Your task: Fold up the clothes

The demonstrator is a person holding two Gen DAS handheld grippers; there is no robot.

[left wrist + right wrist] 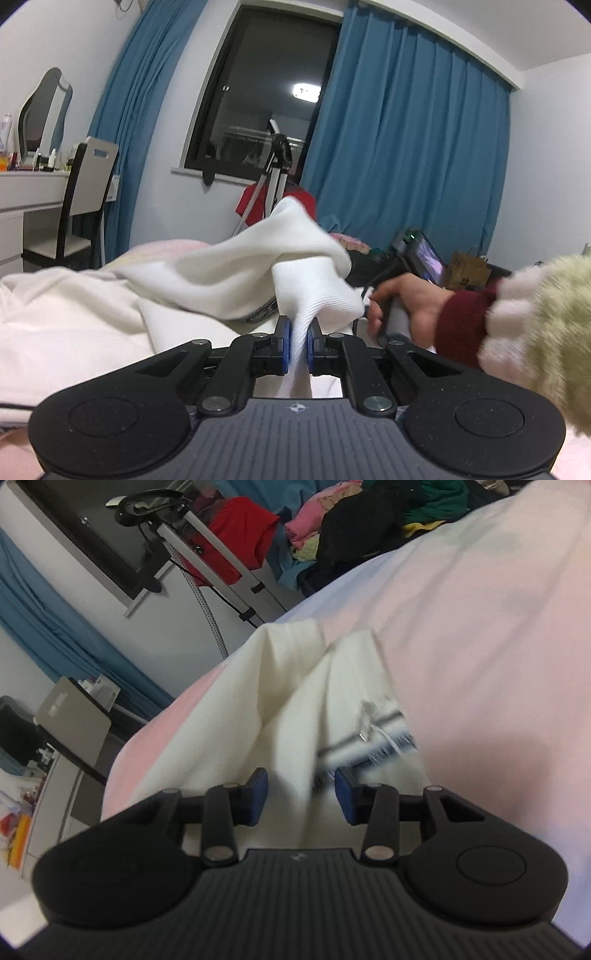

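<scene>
My left tongs [298, 341] are clamped on a fold of the white garment [207, 280], which lies half lifted across the pink bed [480, 646]. My right tongs [300, 794] stand apart with a ridge of the same cloth between the pads, not yet pinched. If they close on too thin a layer, the edge may slip and the fold skew. The sewn-in label [384, 738] is too blurred to read.
</scene>
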